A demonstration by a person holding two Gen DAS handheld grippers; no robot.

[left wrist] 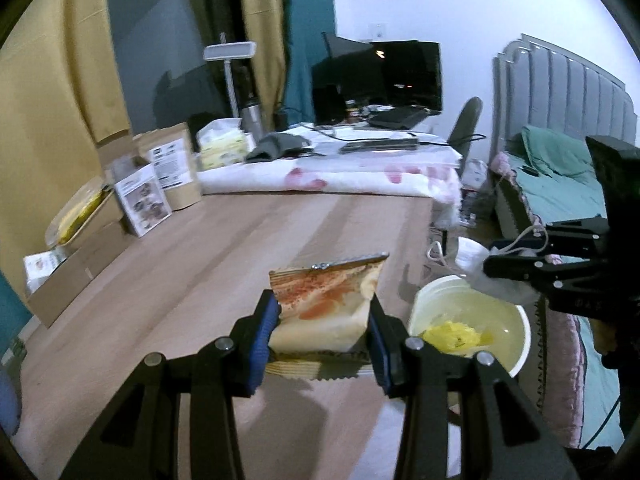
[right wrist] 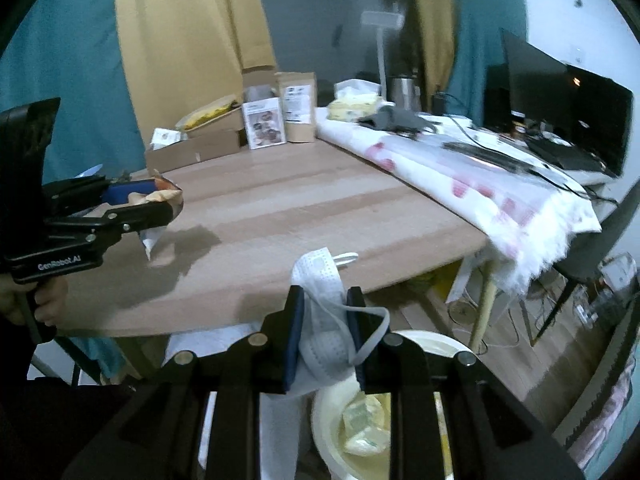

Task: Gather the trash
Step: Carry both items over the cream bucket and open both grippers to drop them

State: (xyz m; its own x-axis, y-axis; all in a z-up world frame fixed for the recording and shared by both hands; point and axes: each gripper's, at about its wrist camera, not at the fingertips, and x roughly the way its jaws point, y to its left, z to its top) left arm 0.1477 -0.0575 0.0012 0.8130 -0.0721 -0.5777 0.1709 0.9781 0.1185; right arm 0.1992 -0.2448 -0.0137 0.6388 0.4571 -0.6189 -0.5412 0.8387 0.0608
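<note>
My left gripper (left wrist: 324, 320) is shut on an orange and cream snack wrapper (left wrist: 326, 304), held above the wooden table (left wrist: 200, 264) near its right edge. It also shows in the right wrist view (right wrist: 160, 200) at the left. My right gripper (right wrist: 326, 320) is shut on a white face mask (right wrist: 324, 320), with its ear loop hanging, held over a white bin (right wrist: 420, 344). In the left wrist view the right gripper (left wrist: 492, 264) holds the mask (left wrist: 472, 260) above the bin (left wrist: 524, 340), which has a yellow wrapper (left wrist: 456, 334) inside.
Cardboard boxes (left wrist: 72, 264) and paper pouches (left wrist: 176, 164) line the table's far left. A flowered cloth (left wrist: 340, 172) with a monitor (left wrist: 384, 76) and a keyboard lies at the back. A bed (left wrist: 560, 184) stands to the right. A chair (right wrist: 600, 248) stands by the desk.
</note>
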